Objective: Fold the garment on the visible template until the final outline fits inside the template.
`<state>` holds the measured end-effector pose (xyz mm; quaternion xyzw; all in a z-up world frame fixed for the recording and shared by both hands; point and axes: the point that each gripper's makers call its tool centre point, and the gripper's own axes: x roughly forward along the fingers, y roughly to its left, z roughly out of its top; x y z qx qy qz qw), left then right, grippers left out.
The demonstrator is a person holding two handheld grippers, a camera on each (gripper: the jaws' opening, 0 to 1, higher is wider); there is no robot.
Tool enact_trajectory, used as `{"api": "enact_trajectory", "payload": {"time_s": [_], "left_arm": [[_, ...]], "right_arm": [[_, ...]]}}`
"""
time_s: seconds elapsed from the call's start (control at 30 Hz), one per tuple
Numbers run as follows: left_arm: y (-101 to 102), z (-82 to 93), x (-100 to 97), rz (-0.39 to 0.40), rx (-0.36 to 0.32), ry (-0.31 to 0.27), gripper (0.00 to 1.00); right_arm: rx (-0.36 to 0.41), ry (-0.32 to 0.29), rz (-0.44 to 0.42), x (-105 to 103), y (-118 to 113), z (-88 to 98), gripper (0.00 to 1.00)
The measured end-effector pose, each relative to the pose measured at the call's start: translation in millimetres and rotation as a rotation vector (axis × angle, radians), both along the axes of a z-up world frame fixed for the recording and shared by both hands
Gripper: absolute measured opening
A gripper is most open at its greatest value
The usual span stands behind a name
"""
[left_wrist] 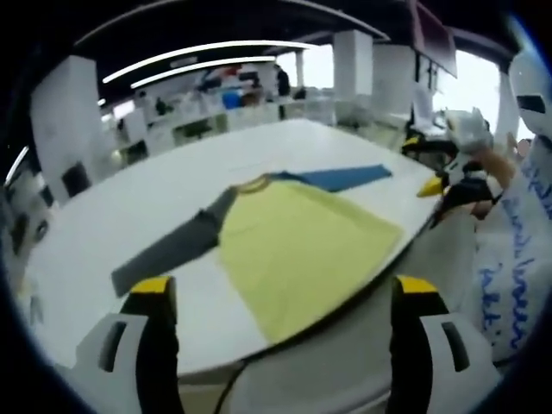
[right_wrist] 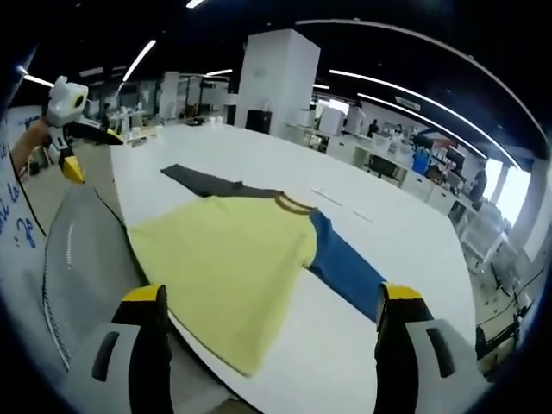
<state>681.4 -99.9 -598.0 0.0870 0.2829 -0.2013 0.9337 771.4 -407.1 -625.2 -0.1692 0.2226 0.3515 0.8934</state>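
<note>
I have the garment (left_wrist: 302,241) lying flat mid-frame in the left gripper view, yellow body toward me, grey sleeve (left_wrist: 172,246) running lower left and blue sleeve (left_wrist: 341,178) upper right on the white desk (left_wrist: 129,198); both the left tongs (left_wrist: 280,293) and right tongs (right_wrist: 272,297) stand wide and empty, short of the cloth. I cannot make out a template outline, so I would start by pinching a sleeve tip low at the desk surface and laying it across the yellow body; keeping the hem off the near edge matters.

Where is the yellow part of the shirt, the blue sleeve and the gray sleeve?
yellow shirt body (right_wrist: 228,259), right gripper view, middle of the yellow cloth.
blue sleeve (right_wrist: 345,269), right gripper view, halfway along the sleeve.
gray sleeve (left_wrist: 172,248), left gripper view, middle of the sleeve lying on the white table (left_wrist: 129,198), bare top.
</note>
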Motion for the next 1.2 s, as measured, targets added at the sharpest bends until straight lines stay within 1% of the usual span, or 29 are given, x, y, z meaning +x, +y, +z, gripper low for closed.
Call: {"api": "enact_trajectory", "payload": {"time_s": [0.1, 0.17, 0.23, 0.3, 0.4, 0.6, 0.7, 0.77, 0.8, 0.83, 0.87, 0.9, 0.97, 1.0, 1.03, 1.07, 1.1, 1.17, 1.2], "left_arm": [[-6.1, -2.6, 2.9, -0.028, -0.005, 0.016, 1.0], [-7.5, -3.0, 4.5, -0.031, -0.005, 0.015, 1.0], [-8.5, -3.3, 4.8, -0.03, -0.001, 0.014, 1.0], [-9.5, -4.0, 4.4, -0.028, 0.0, 0.012, 1.0], [-11.6, -8.5, -0.2, -0.017, -0.009, 0.018, 1.0], [-12.4, -19.3, -9.4, -0.001, -0.024, 0.062, 1.0], [-11.2, -16.7, -7.9, 0.003, -0.026, 0.055, 1.0], [-11.0, -13.7, -5.5, 0.001, -0.027, 0.056, 1.0], [-10.5, -12.0, -3.7, -0.002, -0.023, 0.055, 1.0], [-10.3, -11.2, -2.6, -0.005, -0.02, 0.054, 1.0], [-10.2, -10.6, -1.5, -0.007, -0.017, 0.056, 1.0], [-10.2, -10.4, -0.8, -0.01, -0.013, 0.058, 1.0], [-10.9, -10.0, -0.2, -0.02, -0.006, 0.057, 1.0], [-11.1, -9.9, 0.2, -0.021, -0.006, 0.057, 1.0], [-11.5, -9.7, 0.8, -0.023, -0.008, 0.055, 1.0], [-11.6, -10.1, 1.1, -0.024, -0.009, 0.055, 1.0], [-11.6, -11.1, 1.2, -0.025, -0.007, 0.059, 1.0], [-11.4, -12.1, 1.5, -0.025, -0.006, 0.062, 0.99], [-12.6, -12.4, 1.4, -0.03, -0.016, 0.063, 0.99]], "right_arm": [[-0.015, -0.005, 0.005, -0.7, -1.7, 0.2, 1.0], [-0.035, -0.01, 0.005, -0.2, -4.5, -1.3, 1.0], [-0.041, -0.017, 0.009, -0.9, -4.4, -0.8, 1.0], [-0.035, -0.009, 0.021, 0.9, -3.2, -1.2, 1.0], [-0.052, -0.012, 0.039, -3.2, -1.9, -2.7, 1.0], [-0.042, -0.011, 0.05, 7.2, -12.4, -3.9, 1.0], [-0.008, -0.003, 0.061, 11.3, -9.7, -3.7, 1.0], [-0.014, -0.003, 0.061, 11.6, -10.4, -4.1, 1.0], [-0.013, 0.046, 0.055, 0.0, -5.7, -8.6, 1.0], [-0.013, 0.044, 0.058, -4.5, 0.4, -7.1, 1.0], [-0.01, 0.05, 0.059, -5.5, 1.3, -7.2, 1.0], [0.004, 0.056, 0.054, -5.0, 4.9, -7.3, 1.0], [-0.002, 0.047, 0.069, -3.9, 5.6, -7.3, 1.0], [-0.008, 0.049, 0.071, -3.0, 4.6, -8.5, 1.0], [-0.009, 0.063, 0.067, 3.6, -5.0, -15.1, 1.0], [-0.015, 0.058, 0.064, 7.2, -8.3, -16.3, 1.0], [-0.018, 0.053, 0.061, 2.5, -4.6, -14.9, 1.0], [-0.008, 0.054, 0.056, 4.5, -7.9, -15.9, 1.0], [-0.025, 0.033, 0.052, 7.9, -10.7, -14.6, 1.0]]}}
